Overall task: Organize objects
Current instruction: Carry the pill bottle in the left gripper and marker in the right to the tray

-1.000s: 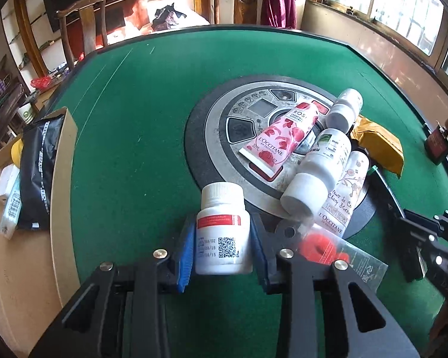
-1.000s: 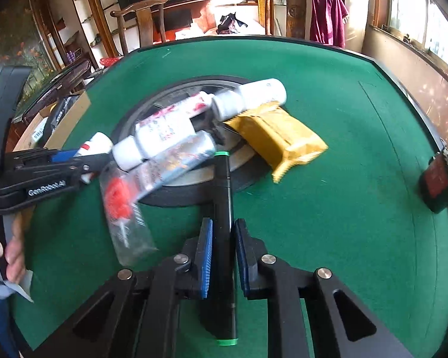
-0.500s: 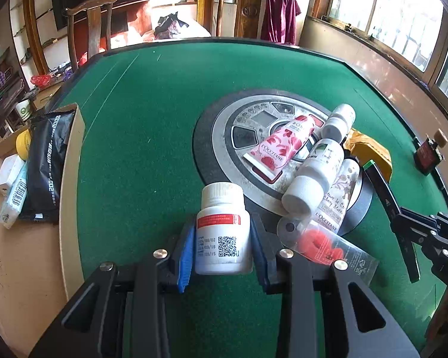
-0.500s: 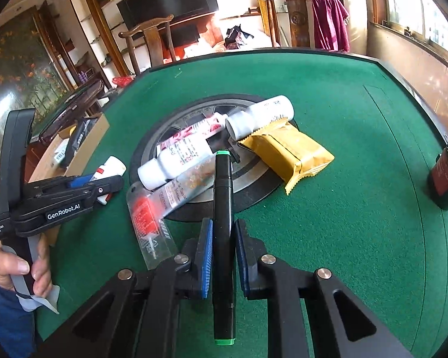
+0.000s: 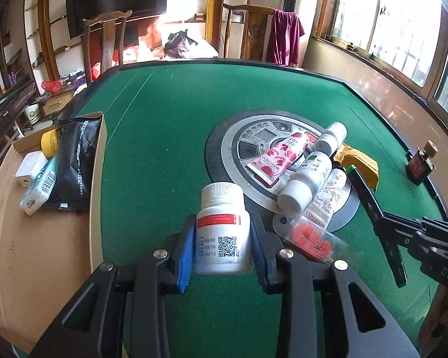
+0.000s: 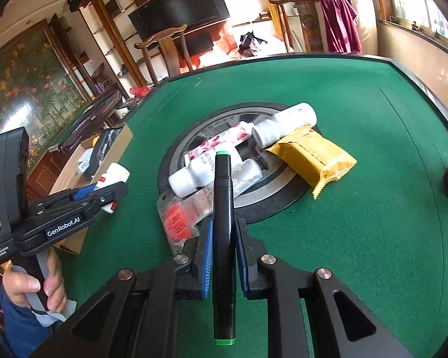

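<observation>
My left gripper [image 5: 222,247] is shut on a white pill bottle [image 5: 222,232] with a red label band, held upright above the green table [image 5: 170,125]. My right gripper [image 6: 224,253] is shut on a black marker [image 6: 223,232] with green ends, which points away along the fingers. The same marker [image 5: 373,208] and right gripper show at the right of the left wrist view. Tubes and bottles lie heaped on the round centre panel [image 5: 254,149]: a rose-patterned tube [image 5: 279,158], a white bottle [image 5: 307,179], a silver tube [image 5: 325,200] and a clear packet with red contents [image 5: 310,238].
A cardboard box [image 5: 98,161] at the left table edge holds a black pouch [image 5: 74,164], a tissue pack and a yellow item. A yellow snack packet [image 6: 316,158] lies right of the pile. A small dark bottle [image 5: 419,164] stands at the far right edge. Wooden chairs stand behind the table.
Both grippers have lifted and tipped back with their objects still gripped, so more of the room and the box shows. The pile on the centre panel has not moved.
</observation>
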A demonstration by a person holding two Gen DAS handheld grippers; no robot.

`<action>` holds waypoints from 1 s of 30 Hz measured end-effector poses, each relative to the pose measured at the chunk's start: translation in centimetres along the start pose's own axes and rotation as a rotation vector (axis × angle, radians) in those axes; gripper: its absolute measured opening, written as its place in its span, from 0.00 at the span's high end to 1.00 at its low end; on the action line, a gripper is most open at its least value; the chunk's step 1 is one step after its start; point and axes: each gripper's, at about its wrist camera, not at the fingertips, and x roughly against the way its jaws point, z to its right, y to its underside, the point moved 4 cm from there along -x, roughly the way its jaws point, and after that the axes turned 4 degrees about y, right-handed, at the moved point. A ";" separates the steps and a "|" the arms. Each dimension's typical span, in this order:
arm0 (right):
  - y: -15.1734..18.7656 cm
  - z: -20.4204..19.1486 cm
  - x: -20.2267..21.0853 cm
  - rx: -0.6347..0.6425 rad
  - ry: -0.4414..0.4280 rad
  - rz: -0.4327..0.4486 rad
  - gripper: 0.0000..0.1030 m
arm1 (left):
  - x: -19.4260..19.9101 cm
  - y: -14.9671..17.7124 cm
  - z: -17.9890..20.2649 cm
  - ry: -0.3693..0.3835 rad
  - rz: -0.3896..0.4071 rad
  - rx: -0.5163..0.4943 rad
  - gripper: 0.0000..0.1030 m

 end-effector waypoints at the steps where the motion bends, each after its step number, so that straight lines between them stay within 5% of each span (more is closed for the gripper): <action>1: 0.1 -0.3 0.0 0.004 -0.006 0.001 0.85 | -0.1 0.1 0.0 -0.006 0.002 -0.003 0.68; 30: 1.1 -3.4 -0.5 0.050 -0.066 -0.008 0.84 | 0.6 0.4 0.8 -0.052 0.044 -0.041 0.68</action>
